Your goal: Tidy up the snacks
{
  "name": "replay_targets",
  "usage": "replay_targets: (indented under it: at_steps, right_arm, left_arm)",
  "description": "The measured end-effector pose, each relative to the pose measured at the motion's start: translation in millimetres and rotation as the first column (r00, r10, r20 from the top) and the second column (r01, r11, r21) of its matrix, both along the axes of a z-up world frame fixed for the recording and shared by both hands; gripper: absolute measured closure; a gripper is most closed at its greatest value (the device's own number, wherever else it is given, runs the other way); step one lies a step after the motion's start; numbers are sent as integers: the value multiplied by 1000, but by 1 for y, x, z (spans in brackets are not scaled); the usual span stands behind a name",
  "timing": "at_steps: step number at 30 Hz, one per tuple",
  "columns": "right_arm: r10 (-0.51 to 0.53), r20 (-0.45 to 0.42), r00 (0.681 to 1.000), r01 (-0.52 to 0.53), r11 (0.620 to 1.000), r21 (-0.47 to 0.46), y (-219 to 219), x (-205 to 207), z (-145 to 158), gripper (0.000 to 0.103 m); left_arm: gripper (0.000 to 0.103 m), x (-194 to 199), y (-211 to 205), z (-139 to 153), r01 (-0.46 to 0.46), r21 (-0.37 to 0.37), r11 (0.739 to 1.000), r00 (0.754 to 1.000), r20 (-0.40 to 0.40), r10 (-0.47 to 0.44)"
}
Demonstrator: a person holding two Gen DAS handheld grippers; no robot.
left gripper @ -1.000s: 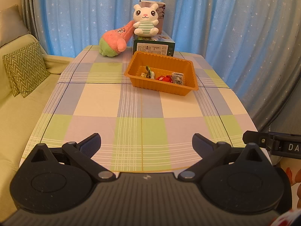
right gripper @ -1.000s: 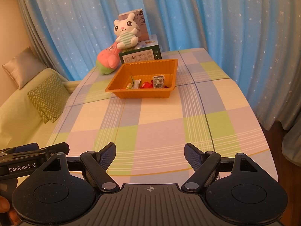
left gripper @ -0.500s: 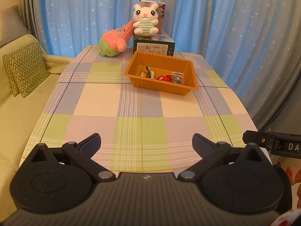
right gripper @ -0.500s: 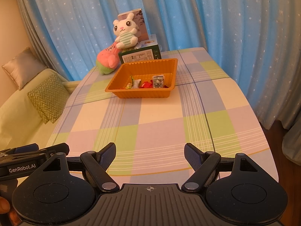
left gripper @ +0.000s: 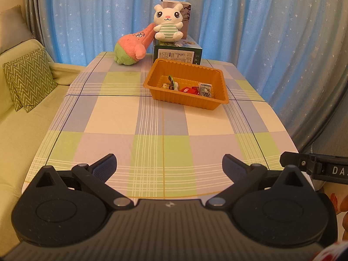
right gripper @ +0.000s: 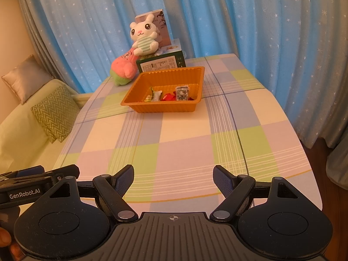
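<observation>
Checked tablecloth (left gripper: 152, 126), blue star curtains (left gripper: 250, 21), sofa (left gripper: 19, 113); both grippers (left gripper: 169, 165) (right gripper: 173, 179) spread, empty.

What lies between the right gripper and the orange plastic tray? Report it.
Nothing: only bare checked tablecloth stretches from the open right gripper to the orange plastic tray, as the right wrist view shows.

Rabbit plush (left gripper: 168, 22), curtain (left gripper: 261, 21), cushion (left gripper: 28, 80)

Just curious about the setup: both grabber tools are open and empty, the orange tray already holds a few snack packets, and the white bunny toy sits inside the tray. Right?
Not quite. The white bunny toy sits on the green box behind the orange tray, not inside it; the left wrist view shows this. The rest holds.
</observation>
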State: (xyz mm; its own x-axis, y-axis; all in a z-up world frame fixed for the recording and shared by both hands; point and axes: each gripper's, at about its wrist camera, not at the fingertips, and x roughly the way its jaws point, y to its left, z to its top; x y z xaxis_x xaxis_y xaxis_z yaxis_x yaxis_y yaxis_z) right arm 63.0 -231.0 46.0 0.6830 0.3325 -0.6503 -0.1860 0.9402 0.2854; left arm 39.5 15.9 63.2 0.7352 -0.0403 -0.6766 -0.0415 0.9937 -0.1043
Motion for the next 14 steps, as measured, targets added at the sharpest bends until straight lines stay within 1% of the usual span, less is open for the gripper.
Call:
replay_targets:
  at_steps: [14]
  right_arm:
    - [0, 1, 1000, 0, 1000, 0, 0, 0, 0, 24]
  left_arm:
    - [0, -3, 0, -5, 5, -22, 1000, 1000, 3, -5]
